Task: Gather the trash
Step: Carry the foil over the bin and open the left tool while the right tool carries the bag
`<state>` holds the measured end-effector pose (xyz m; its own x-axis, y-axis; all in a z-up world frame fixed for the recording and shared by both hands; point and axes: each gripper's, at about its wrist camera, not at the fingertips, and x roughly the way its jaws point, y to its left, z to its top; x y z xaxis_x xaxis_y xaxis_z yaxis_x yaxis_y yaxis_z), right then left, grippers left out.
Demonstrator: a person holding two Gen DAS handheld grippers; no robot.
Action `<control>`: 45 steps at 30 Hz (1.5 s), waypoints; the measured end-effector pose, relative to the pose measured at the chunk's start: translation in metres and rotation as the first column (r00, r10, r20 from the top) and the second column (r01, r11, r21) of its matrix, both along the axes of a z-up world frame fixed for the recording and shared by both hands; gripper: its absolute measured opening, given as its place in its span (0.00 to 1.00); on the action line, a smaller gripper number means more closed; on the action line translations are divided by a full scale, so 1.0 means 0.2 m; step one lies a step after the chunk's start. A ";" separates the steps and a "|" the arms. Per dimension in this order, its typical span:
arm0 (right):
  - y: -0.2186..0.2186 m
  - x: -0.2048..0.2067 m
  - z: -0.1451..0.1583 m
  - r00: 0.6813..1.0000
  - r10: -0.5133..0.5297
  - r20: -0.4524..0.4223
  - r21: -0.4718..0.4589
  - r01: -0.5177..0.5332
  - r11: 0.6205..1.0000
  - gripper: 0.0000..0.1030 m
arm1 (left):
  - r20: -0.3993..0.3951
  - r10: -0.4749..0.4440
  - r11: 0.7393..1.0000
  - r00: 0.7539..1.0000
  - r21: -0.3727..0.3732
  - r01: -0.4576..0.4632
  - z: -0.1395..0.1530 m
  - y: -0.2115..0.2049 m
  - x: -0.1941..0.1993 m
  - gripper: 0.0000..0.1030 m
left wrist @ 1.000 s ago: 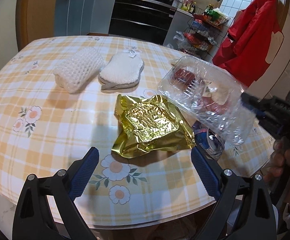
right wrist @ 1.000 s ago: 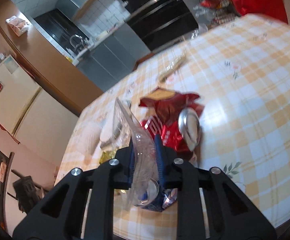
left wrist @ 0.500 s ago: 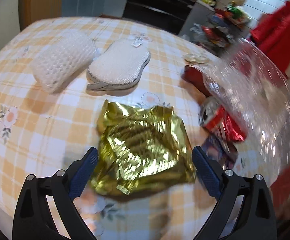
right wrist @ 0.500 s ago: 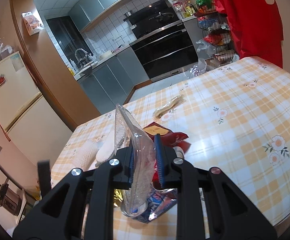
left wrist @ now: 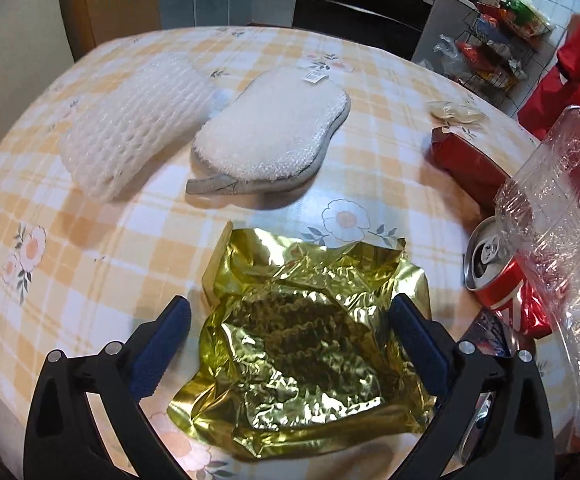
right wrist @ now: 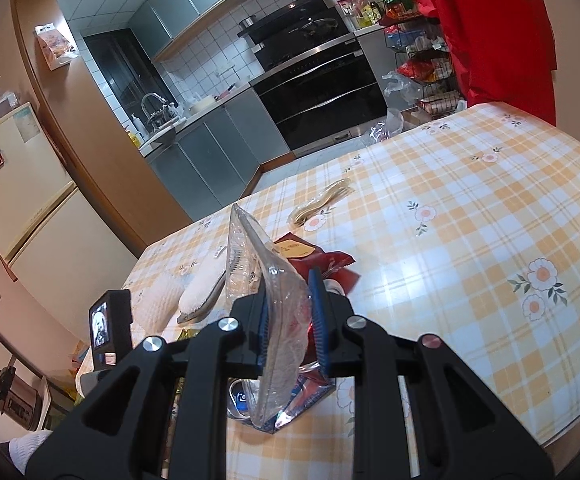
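The checked worktop carries the litter. The left tongs gape wide around the crumpled gold wrapper, not touching. It looks light, crackly and slippery; pinch a raised fold. The right tongs clamp the flimsy clear plastic box, hiding much of the red can.

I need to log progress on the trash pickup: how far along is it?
Nothing looks binned yet; no bin is in view. In hand: the right tongs are shut on the clear plastic container. The left tongs are open around the gold foil wrapper, not yet gripping. Left on the table: the red can, red packet and blue wrapper.
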<state>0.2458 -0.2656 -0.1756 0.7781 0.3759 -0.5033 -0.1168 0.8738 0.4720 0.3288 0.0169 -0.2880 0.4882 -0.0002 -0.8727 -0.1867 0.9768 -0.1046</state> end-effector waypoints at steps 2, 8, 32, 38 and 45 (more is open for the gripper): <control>0.00 0.00 0.00 1.000 0.002 -0.002 -0.002 -0.002 1.000 0.21 | 0.001 -0.003 1.000 1.000 0.002 0.003 0.00 0.00 0.00 0.93; -0.01 -0.03 0.02 1.000 -0.001 0.002 -0.003 0.001 1.000 0.21 | 0.041 -0.049 0.999 0.998 -0.017 0.050 0.04 0.02 -0.08 0.79; -0.06 -0.41 0.29 0.996 -0.019 0.083 -0.016 0.021 1.000 0.21 | 0.242 -0.232 0.970 0.942 -0.019 0.244 0.61 0.05 -0.80 0.79; -0.09 -0.58 0.35 0.994 -0.028 0.110 -0.023 0.030 0.999 0.21 | 0.256 -0.303 0.950 0.918 0.003 0.313 0.65 -0.07 -1.04 0.79; -0.13 -0.74 0.36 0.991 -0.039 0.125 -0.026 0.043 0.999 0.21 | 0.226 -0.394 0.913 0.891 -0.011 0.407 0.56 -0.21 -1.20 0.80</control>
<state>0.0972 -0.2924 -0.1043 0.8495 0.3296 -0.4119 -0.1368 0.8918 0.4313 0.0896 -0.0259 -0.1757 0.6110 -0.2811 -0.7400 0.2522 0.9552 -0.1546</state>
